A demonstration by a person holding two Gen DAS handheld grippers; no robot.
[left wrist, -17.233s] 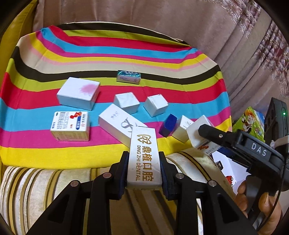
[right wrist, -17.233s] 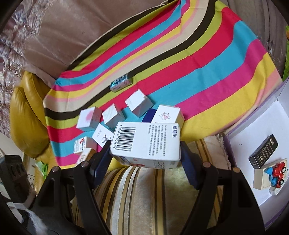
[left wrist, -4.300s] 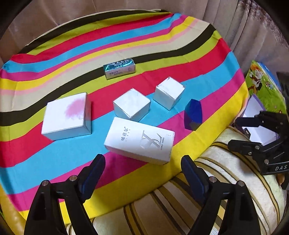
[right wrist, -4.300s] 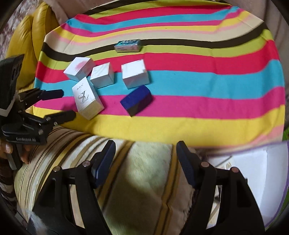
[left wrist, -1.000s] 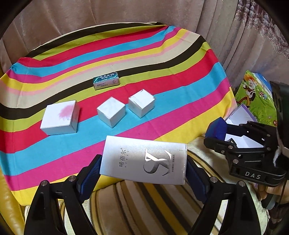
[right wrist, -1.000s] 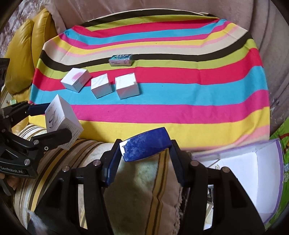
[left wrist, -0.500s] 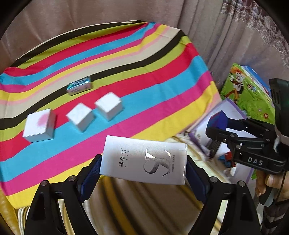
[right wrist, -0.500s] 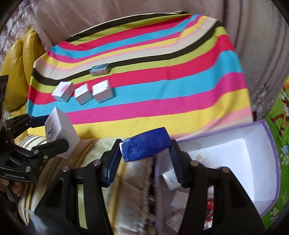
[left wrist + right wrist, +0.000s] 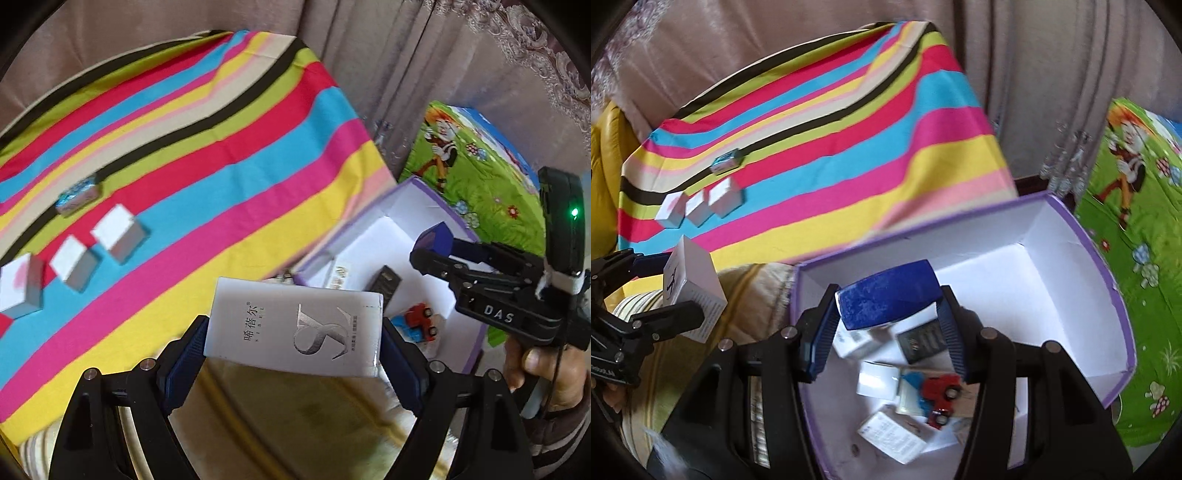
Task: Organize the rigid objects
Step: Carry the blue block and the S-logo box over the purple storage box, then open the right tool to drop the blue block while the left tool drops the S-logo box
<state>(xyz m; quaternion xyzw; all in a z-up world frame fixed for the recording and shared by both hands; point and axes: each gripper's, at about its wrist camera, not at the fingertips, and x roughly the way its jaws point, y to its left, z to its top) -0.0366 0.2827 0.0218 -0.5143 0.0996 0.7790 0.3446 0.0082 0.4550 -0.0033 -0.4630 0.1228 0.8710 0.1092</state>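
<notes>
My left gripper (image 9: 291, 341) is shut on a long white box with a silver S mark (image 9: 295, 328), held above the striped cushion edge, left of the purple-rimmed storage box (image 9: 373, 212). The same white box (image 9: 692, 286) shows at the left of the right wrist view. My right gripper (image 9: 888, 325) is shut on a dark blue box (image 9: 888, 299), hanging over the open storage box (image 9: 1071, 229). In the left wrist view that blue box (image 9: 436, 238) sits at the right gripper's tip. Several small boxes (image 9: 698, 205) and a teal packet (image 9: 726, 162) lie on the striped cloth (image 9: 831, 140).
Inside the storage box lie several cartons, a black box (image 9: 921, 341) and a red toy car (image 9: 940, 395). A green cartoon-print surface (image 9: 1137, 236) lies to its right. Curtains (image 9: 406, 66) hang behind. A hand (image 9: 546, 373) grips the right gripper's handle.
Both grippers have swung right with their boxes. The striped cloth has slid left in both views, and the right gripper with the blue box now hangs over the open storage box.
</notes>
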